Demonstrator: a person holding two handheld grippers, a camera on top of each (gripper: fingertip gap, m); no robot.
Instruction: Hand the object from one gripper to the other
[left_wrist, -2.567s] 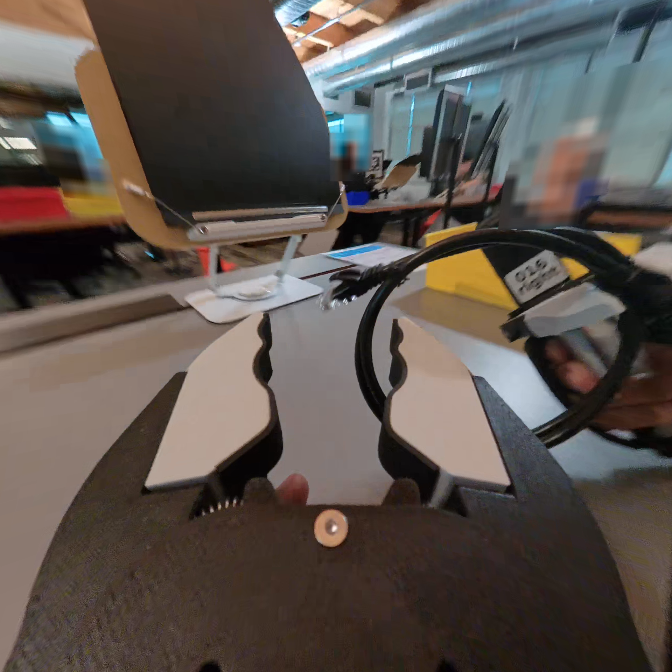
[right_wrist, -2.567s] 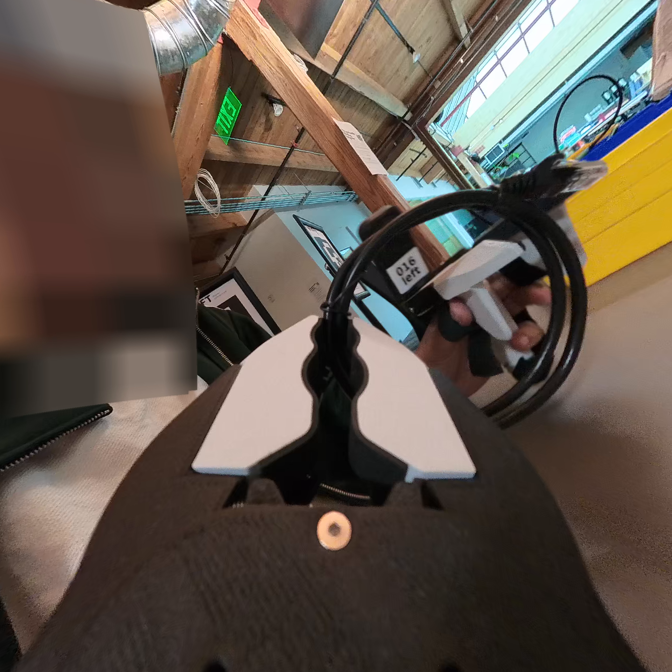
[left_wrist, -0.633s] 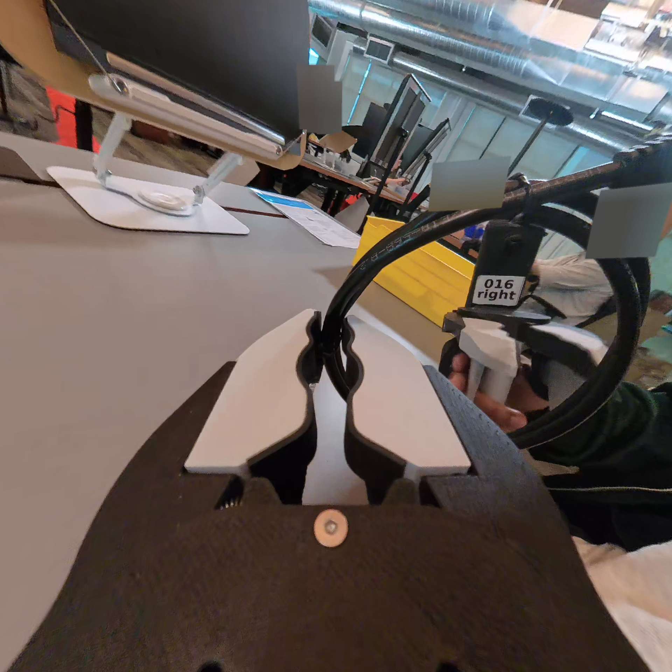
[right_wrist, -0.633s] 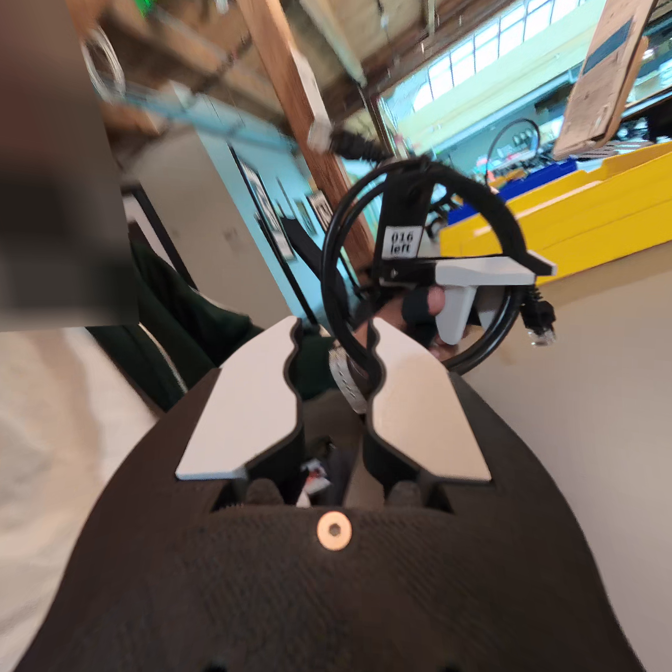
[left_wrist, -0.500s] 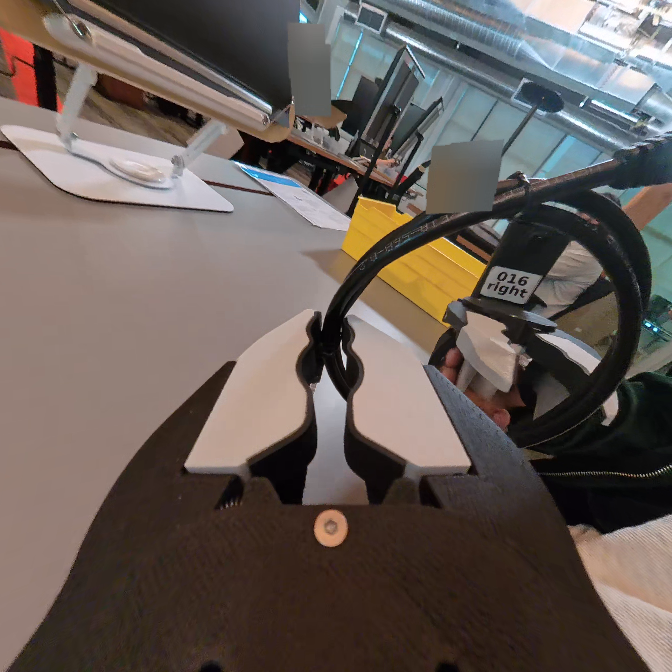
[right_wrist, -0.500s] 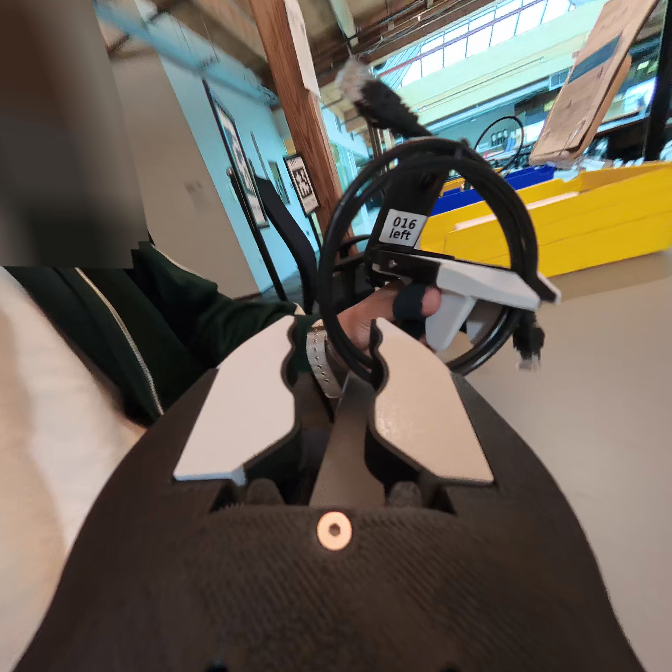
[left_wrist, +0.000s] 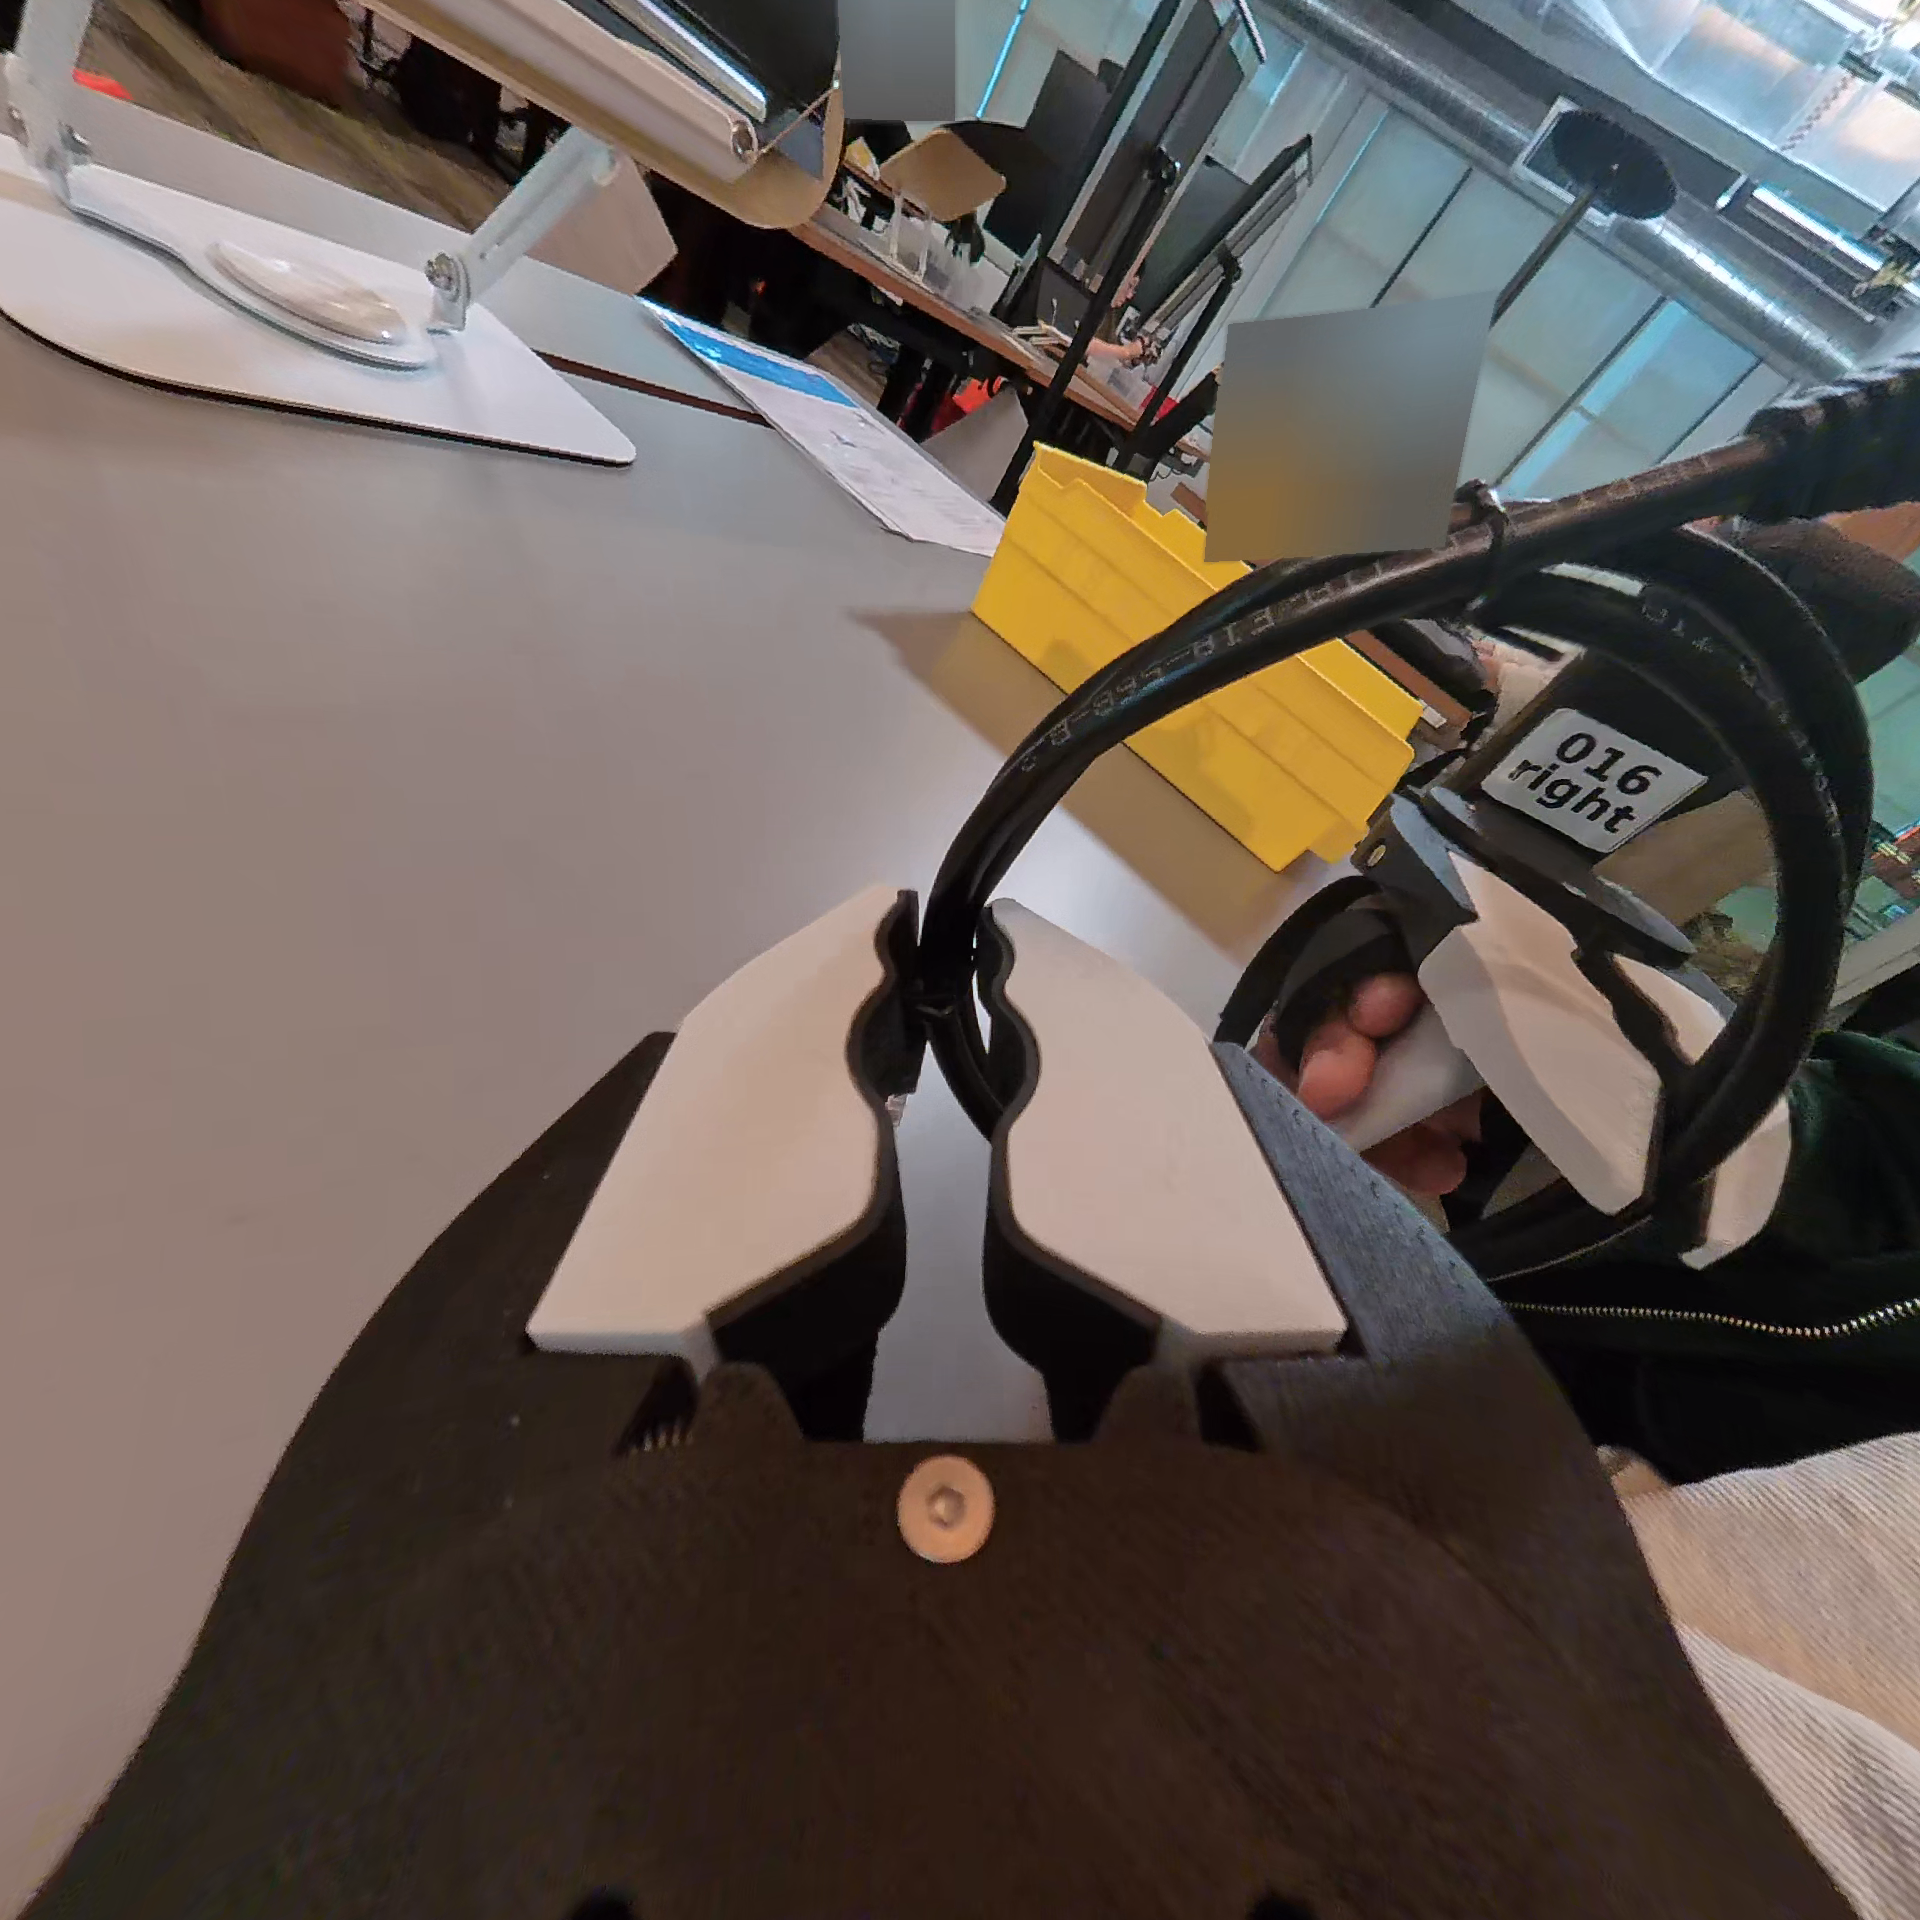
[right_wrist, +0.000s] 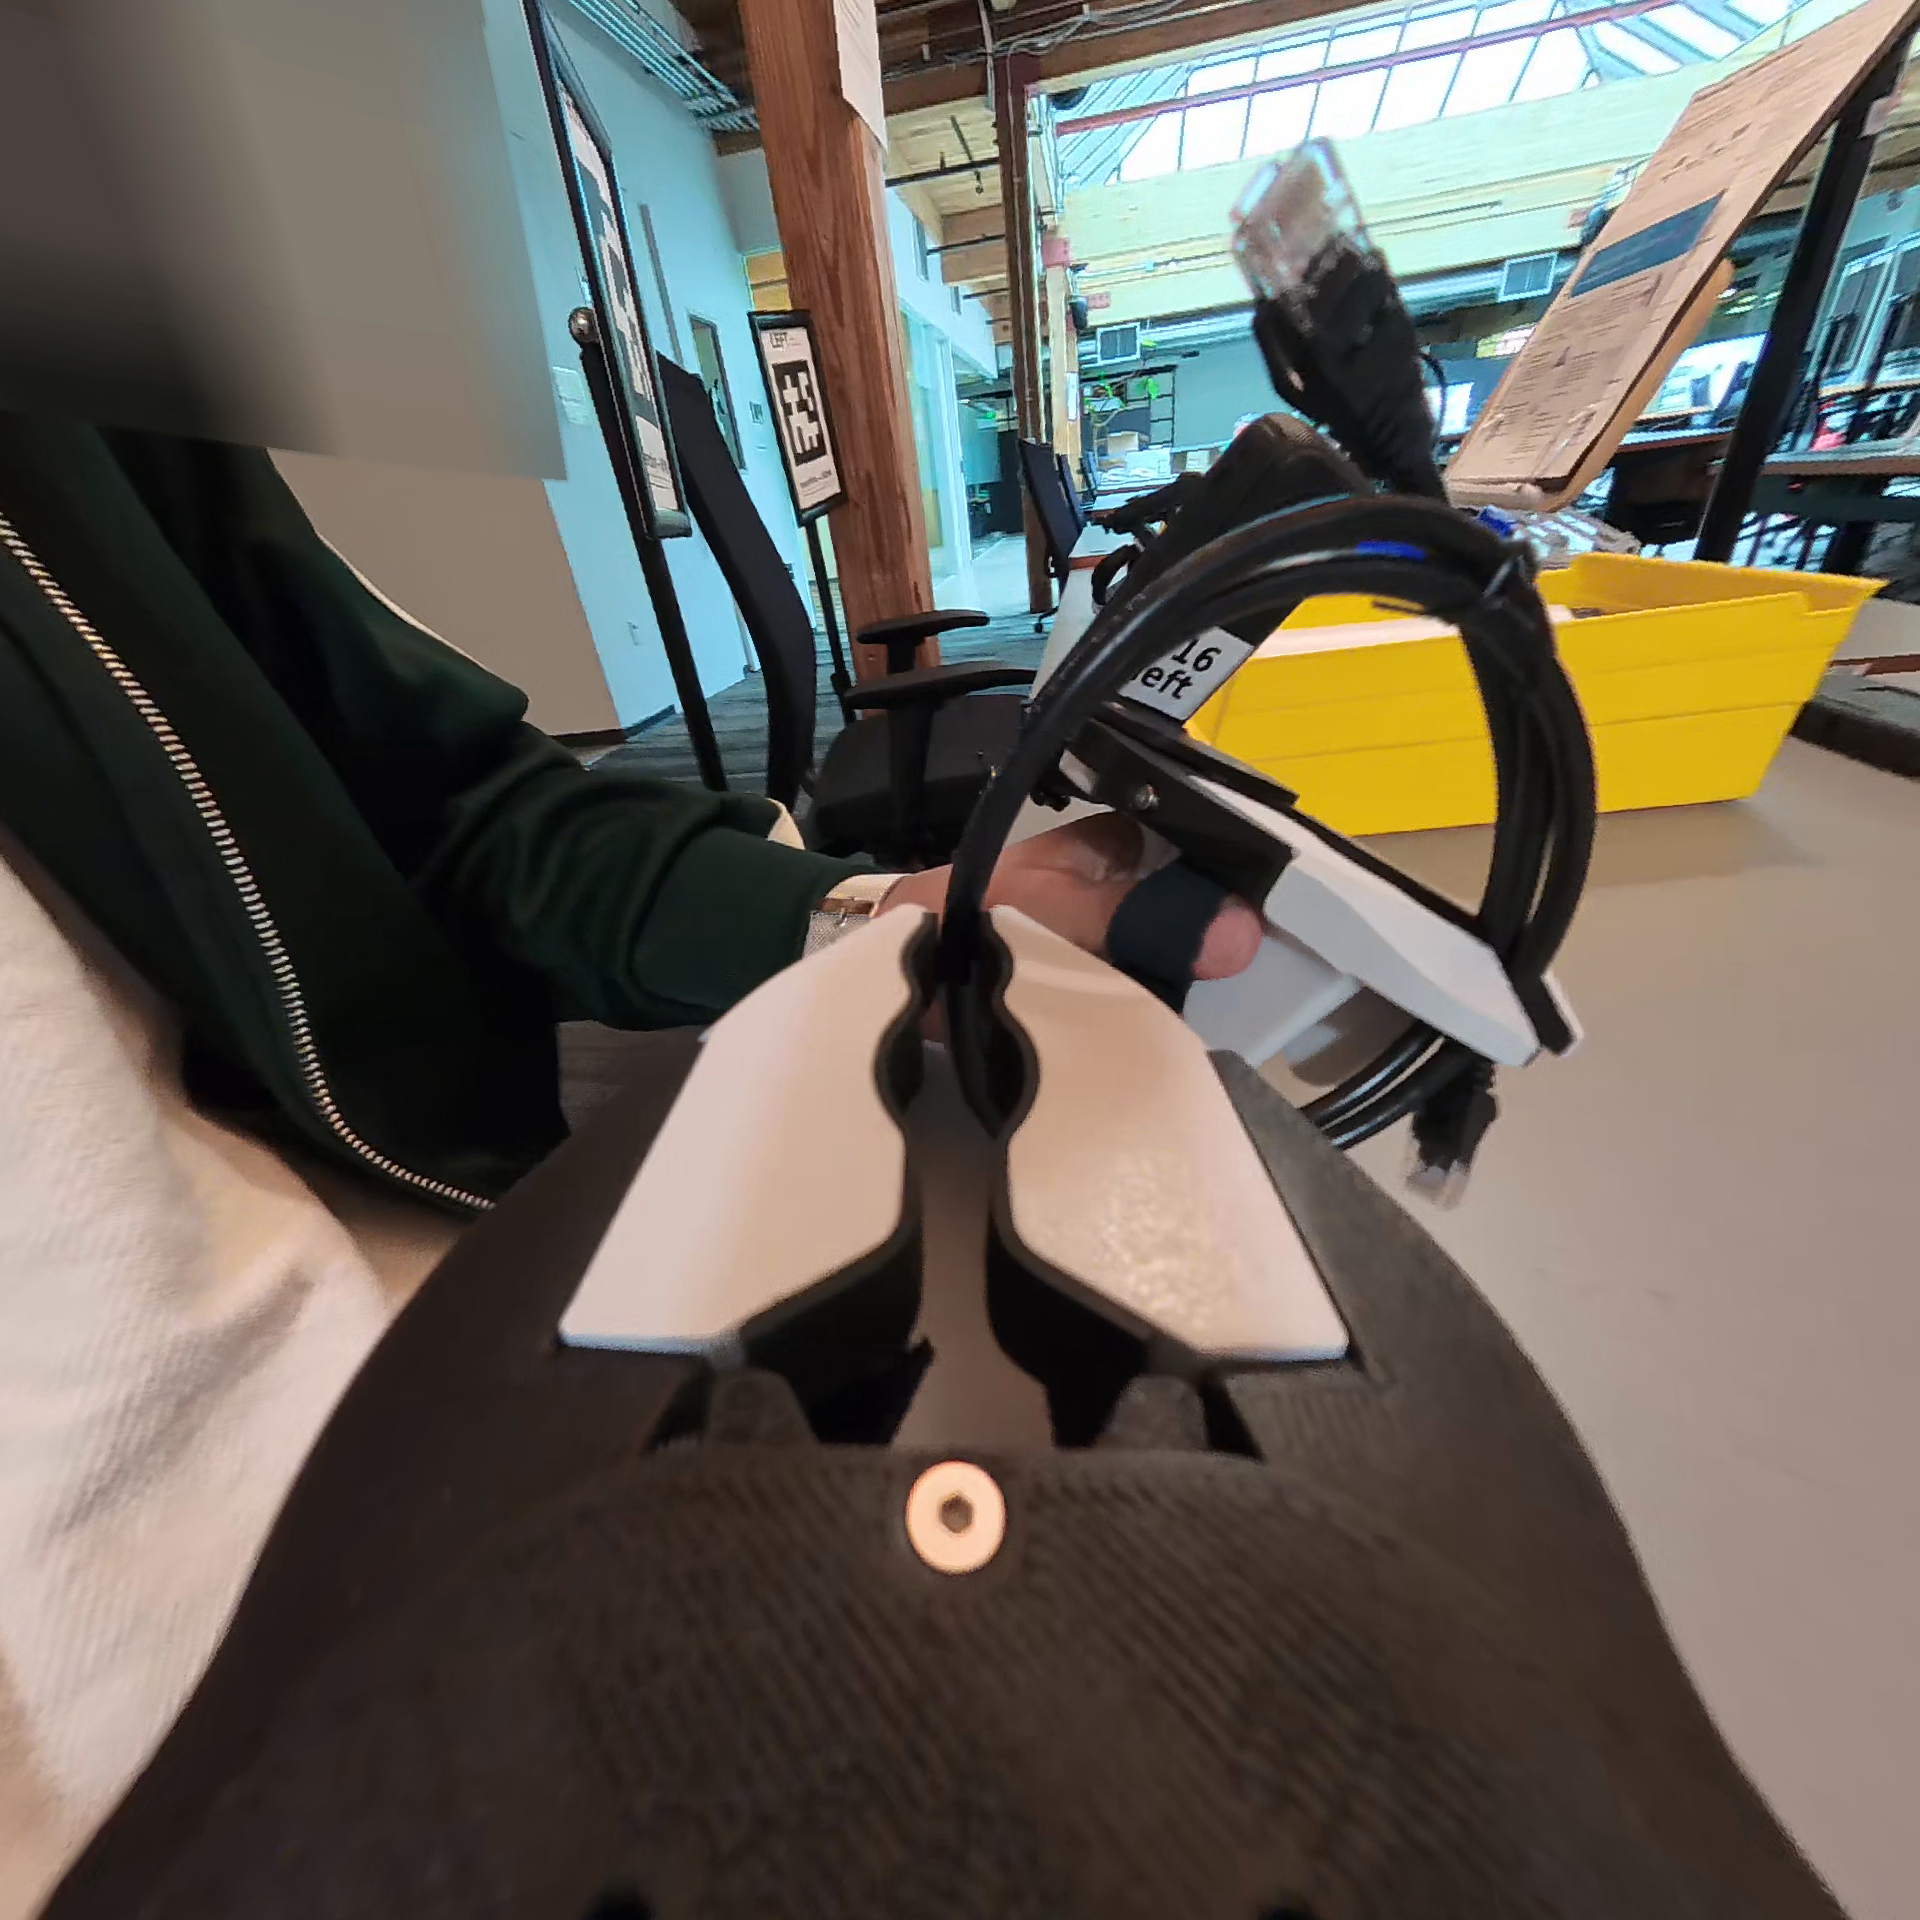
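A black coiled network cable (left_wrist: 1195, 675) with clear plugs is held in the air over the grey table (left_wrist: 416, 727). My left gripper (left_wrist: 945, 935) is shut on one side of the coil. My right gripper (right_wrist: 956, 935) has its jaws closed on the opposite side of the same coil (right_wrist: 1538, 831). Each gripper shows in the other's view, held in a hand: the right one (left_wrist: 1538, 1039) and the left one (right_wrist: 1351, 935). One plug (right_wrist: 1309, 229) sticks up above the coil; another (right_wrist: 1444, 1143) hangs below it.
A yellow bin (left_wrist: 1143, 623) stands on the table beyond the grippers; it also shows in the right wrist view (right_wrist: 1662, 707). A white monitor stand base (left_wrist: 260, 312) and a paper sheet (left_wrist: 831, 436) lie farther back. A person in a green jacket (right_wrist: 312, 779) is close by.
At first only the right gripper held the cable and the left was open. The left then shut on it and the right opened. Now the right has closed on the coil again.
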